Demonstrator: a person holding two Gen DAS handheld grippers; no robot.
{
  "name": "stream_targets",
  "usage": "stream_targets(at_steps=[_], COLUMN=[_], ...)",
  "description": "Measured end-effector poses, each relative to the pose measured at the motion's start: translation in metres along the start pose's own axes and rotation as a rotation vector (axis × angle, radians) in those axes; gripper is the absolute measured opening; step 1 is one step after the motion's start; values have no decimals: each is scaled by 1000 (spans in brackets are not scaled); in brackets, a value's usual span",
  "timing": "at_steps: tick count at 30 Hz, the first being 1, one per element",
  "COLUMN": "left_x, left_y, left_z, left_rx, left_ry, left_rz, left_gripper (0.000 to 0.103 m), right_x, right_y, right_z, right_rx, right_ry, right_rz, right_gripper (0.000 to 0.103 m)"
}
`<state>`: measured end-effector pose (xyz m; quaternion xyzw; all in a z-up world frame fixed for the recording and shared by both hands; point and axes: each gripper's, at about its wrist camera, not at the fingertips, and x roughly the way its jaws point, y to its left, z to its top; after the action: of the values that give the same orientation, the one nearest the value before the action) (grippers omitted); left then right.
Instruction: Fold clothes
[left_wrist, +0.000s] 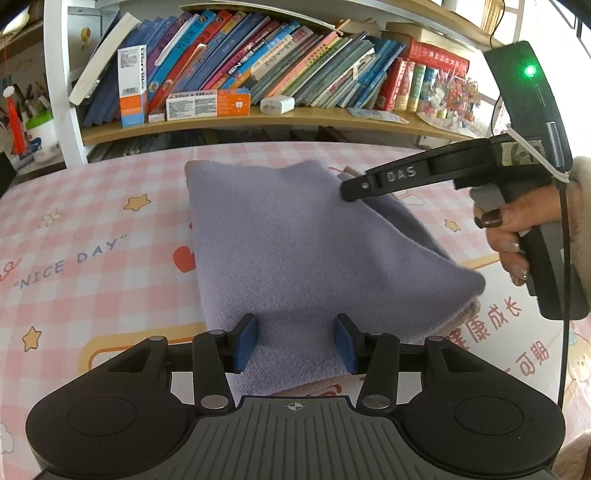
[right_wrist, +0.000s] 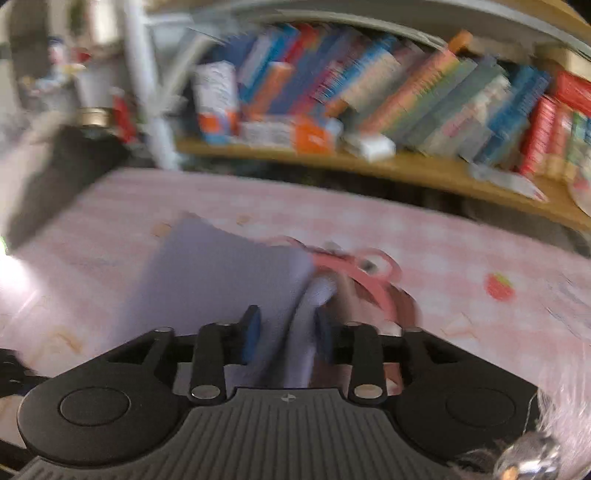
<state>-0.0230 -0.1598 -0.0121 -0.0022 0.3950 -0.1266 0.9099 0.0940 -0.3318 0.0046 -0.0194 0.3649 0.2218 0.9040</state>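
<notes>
A worktop (left_wrist: 110, 229) covered by a pink-and-white checked cloth printed with stars, hearts and the words "NICE DAY" is shown. A folded lavender knit garment (left_wrist: 295, 251) is laid directly on it, near its middle. Behind the garment, a wooden shelf (left_wrist: 258, 120) is seen, on which leaning books (left_wrist: 258, 55), boxes (left_wrist: 207, 105) and a white adapter (left_wrist: 277, 104) are carried.

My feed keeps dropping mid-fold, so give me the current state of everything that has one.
Lavender garment: folded into a block, lying on the pink checked cloth.
Left tongs: pads astride the garment's near edge, gaps visible, not squeezing.
Right tongs: lavender fabric between the pads; the blurred view hides whether they press.
Books: leaning on the shelf.
</notes>
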Motion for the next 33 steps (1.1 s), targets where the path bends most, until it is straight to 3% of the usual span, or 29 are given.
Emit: stream_targets(at_steps=[3, 7, 9, 12, 16, 17, 19, 31, 33], left_x=[0, -1, -1, -1, -2, -2, -2, -7, -14], left_y=[0, 0, 0, 0, 0, 0, -1, -5, -8], left_z=[-2, -1, -1, 0, 1, 1, 1, 5, 8], left_rx=[-8, -21, -25, -30, -31, -29, -21, -47, -56], left_ry=[-7, -11, -11, -10, -8, -7, -6, -7, -9], left_rz=[0, 1, 2, 3, 2, 2, 3, 41, 77], left_gripper=[47, 47, 47, 46, 46, 46, 46, 47, 51], right_x=[-24, -63, -77, -81, -60, -56, -51, -52, -60], right_y=[-5, 1, 11, 28, 35, 33, 26, 20, 19], right_z=[-1, -5, -9, -22, -47, -52, -60, -72, -69], right_rx=[29, 64, 67, 33, -24, -23, -11, 0, 16], right_ry=[-29, -44, -27, 40, 160, 172, 183, 175, 161], right_rz=[33, 157, 241, 310, 248, 228, 207, 190, 192], right_gripper=[44, 44, 41, 26, 13, 5, 0, 0, 6])
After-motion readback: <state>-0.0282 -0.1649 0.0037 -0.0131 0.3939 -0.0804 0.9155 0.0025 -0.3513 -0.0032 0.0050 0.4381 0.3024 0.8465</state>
